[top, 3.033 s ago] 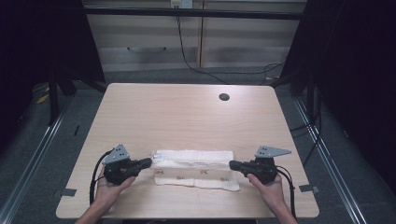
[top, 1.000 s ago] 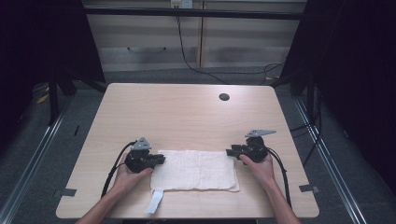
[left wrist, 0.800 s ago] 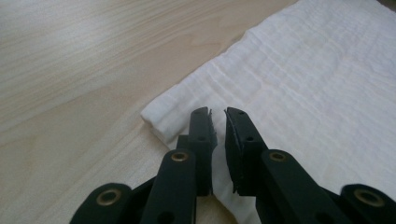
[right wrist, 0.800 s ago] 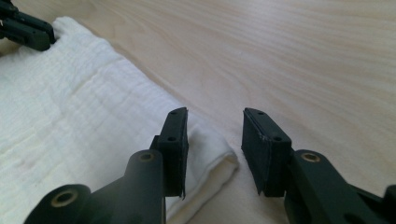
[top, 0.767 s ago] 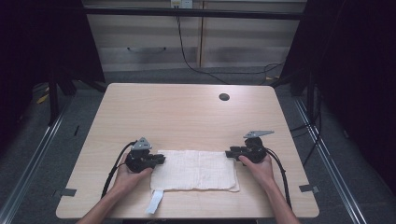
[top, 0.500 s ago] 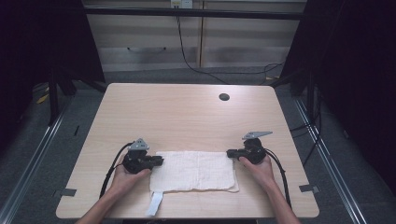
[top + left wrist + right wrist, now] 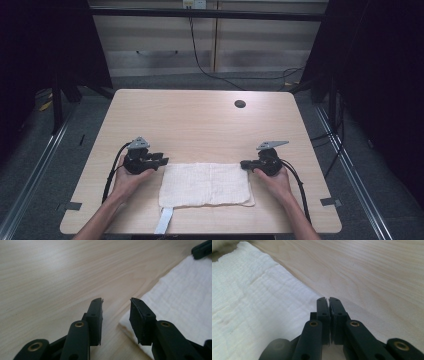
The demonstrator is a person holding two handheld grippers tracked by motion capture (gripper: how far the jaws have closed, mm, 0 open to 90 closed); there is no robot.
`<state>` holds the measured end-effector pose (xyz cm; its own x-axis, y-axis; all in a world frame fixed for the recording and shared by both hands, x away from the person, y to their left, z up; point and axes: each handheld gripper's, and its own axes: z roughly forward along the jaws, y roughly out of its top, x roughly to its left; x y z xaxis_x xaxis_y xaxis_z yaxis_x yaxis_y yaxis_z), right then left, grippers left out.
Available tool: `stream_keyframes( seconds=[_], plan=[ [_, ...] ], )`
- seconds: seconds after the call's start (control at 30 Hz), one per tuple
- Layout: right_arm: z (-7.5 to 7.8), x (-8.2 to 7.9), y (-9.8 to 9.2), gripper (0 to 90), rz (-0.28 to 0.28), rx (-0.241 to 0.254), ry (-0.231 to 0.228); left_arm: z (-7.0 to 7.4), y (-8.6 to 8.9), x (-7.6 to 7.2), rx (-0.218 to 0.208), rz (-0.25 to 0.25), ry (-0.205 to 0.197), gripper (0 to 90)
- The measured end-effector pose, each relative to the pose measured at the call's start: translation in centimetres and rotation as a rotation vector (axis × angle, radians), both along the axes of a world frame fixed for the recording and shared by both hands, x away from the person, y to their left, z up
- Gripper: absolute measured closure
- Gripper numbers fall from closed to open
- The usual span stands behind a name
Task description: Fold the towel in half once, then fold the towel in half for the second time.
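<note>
white cloth [image 7: 206, 184] flat on the table [image 7: 200, 120]
left gripper [image 7: 116, 307] has just been opening, nothing between; right gripper [image 7: 328, 300] pressed together at the cloth's corner.

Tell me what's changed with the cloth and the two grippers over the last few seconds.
The white cloth, earlier a narrow folded strip, now lies unfolded into a wider rectangle. The left gripper has just been opening, let go of the cloth's corner and drew back off it to the left. The right gripper has closed at the cloth's far right corner. The table and its dark grommet are unchanged.
</note>
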<state>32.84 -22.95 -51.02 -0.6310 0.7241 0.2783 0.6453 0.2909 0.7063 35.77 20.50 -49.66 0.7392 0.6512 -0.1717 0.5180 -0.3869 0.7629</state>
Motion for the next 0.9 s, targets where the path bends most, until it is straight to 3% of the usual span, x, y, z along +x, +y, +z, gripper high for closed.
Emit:
stream_keyframes(
  seconds=[0.23, 0.37, 0.53, 0.9],
  plan=[
    [0.0, 0.1, 0.3, 87.3, -0.002, 0.000, -0.002, -1.0, -0.3, 0.2, 0.023, -0.049, 0.029, 61.4],
    [0.0, -0.1, 0.4, 87.3, 0.001, -0.009, -0.006, -1.0, -0.6, 0.0, 0.034, -0.058, 0.010, 62.2],
    [0.1, -0.2, 0.5, 87.4, 0.000, -0.006, -0.014, -1.1, -1.0, -0.3, 0.031, -0.098, 0.020, 82.8],
    [2.0, -0.8, 0.1, 87.6, 0.000, 0.068, -0.097, -1.0, -1.0, -0.5, 0.037, -0.085, 0.027, 86.5]
  ],
)
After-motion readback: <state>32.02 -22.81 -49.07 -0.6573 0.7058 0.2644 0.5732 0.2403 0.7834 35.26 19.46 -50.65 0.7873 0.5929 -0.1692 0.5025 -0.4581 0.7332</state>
